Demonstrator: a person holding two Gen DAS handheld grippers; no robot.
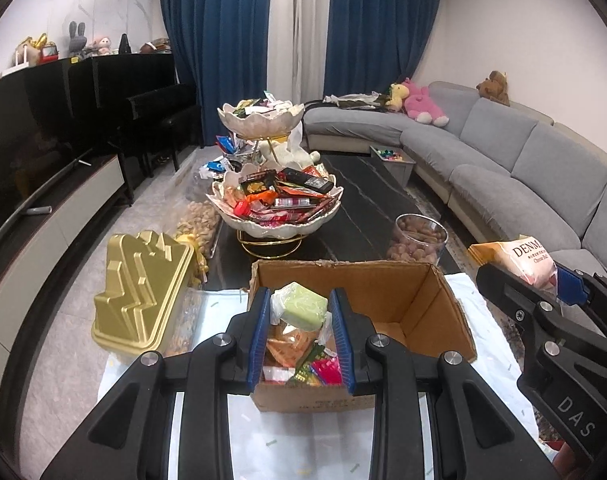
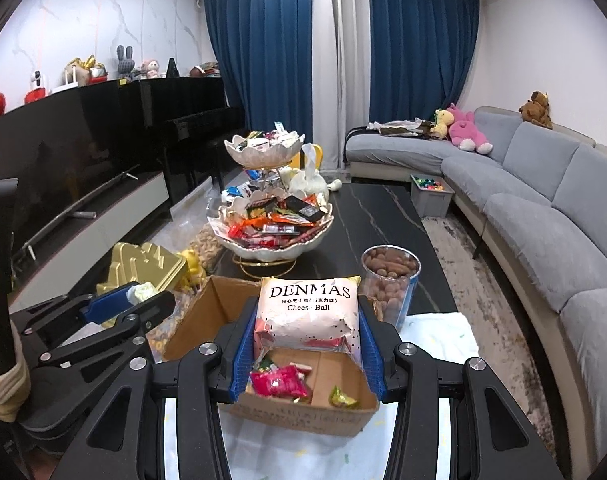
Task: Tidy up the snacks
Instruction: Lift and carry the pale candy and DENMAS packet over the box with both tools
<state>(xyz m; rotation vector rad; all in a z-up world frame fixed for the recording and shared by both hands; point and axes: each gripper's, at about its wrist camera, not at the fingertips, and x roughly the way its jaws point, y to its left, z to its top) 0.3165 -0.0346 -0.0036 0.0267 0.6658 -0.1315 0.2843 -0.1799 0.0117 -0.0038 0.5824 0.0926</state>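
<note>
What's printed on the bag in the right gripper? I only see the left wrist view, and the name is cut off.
Observer: The bag reads DENMAS, Cheese Ball, in the right gripper.
Operator: What is in the cardboard box under that bag?
Observer: The cardboard box holds a pink packet and a green-gold candy on its floor.
Operator: Is the jar of nuts full?
Observer: The jar is filled to near its rim.
</note>
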